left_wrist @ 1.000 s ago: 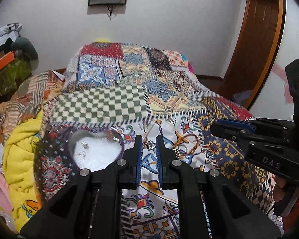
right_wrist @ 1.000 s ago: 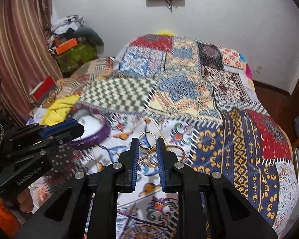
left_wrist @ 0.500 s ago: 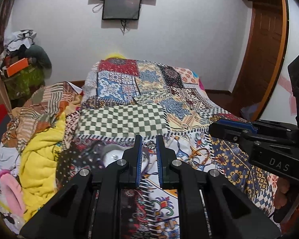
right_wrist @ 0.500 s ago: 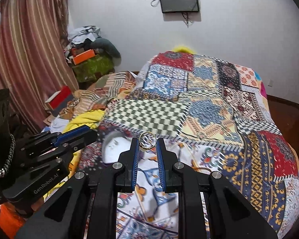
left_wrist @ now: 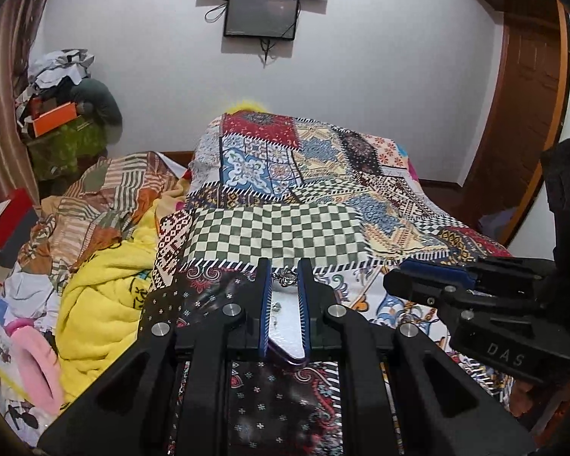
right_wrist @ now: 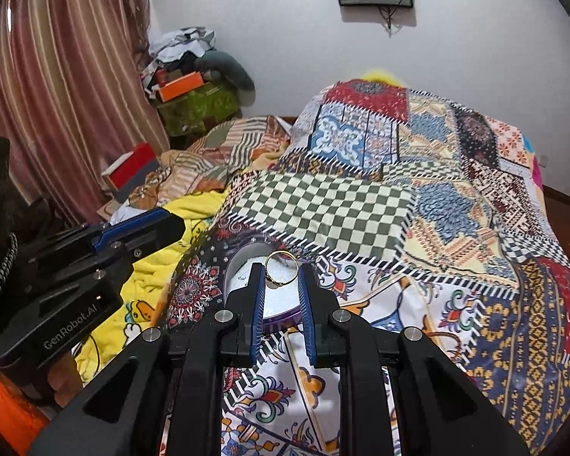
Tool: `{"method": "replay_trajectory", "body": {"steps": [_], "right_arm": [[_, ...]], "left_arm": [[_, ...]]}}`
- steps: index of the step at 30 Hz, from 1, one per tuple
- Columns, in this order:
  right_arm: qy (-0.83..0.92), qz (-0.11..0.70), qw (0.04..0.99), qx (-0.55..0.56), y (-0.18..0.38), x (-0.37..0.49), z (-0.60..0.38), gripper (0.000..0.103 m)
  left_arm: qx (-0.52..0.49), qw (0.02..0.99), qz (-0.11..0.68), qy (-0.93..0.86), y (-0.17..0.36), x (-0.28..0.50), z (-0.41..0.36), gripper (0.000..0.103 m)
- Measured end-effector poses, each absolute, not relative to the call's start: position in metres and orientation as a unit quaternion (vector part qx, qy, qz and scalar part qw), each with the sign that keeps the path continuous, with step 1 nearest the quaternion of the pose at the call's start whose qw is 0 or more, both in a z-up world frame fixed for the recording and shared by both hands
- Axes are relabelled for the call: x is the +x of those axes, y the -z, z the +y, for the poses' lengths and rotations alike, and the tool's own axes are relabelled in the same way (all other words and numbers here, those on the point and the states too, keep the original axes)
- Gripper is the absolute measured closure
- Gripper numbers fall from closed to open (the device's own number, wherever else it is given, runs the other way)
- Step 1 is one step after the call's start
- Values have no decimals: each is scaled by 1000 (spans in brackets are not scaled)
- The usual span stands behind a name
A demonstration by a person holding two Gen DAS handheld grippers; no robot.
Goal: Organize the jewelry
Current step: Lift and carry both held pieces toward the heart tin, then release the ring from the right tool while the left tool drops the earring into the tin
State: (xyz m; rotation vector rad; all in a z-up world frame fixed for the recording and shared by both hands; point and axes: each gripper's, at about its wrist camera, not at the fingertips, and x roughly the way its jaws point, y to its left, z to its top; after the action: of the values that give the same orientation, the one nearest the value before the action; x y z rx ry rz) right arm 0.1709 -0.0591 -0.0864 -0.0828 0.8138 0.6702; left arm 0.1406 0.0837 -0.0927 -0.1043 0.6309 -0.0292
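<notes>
Gold ring point(right_wrist: 281, 269) clamped in right gripper point(right_wrist: 281, 279), silver piece point(left_wrist: 285, 277), apparently an earring, clamped in left gripper point(left_wrist: 285, 285); white-lined box point(right_wrist: 281, 304) directly beneath both: lower before releasing.

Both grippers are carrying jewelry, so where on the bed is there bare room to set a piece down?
Free: the green checkered patch beyond the heart-shaped tray, and the quilt toward the right edge. Crowded: left of the tray, the yellow blanket and piled clothes. The tray's white floor shows bare spots.
</notes>
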Motion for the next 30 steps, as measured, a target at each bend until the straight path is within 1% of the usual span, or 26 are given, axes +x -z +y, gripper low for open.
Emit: {"method": "replay_trajectory", "body": {"steps": [7,16,30], "right_arm": [[-324,412,850,-54,108,184,-44,87],[-331,440,832,-68,134,195,-31,87],[-344,449,820,-86,142,194,-24,87]], "left_arm": [[-69,940,333,20,117,159,89,91],[-66,933,352,36,136,178,86,91],[-84,924,370,41,141,189,91,91]]}}
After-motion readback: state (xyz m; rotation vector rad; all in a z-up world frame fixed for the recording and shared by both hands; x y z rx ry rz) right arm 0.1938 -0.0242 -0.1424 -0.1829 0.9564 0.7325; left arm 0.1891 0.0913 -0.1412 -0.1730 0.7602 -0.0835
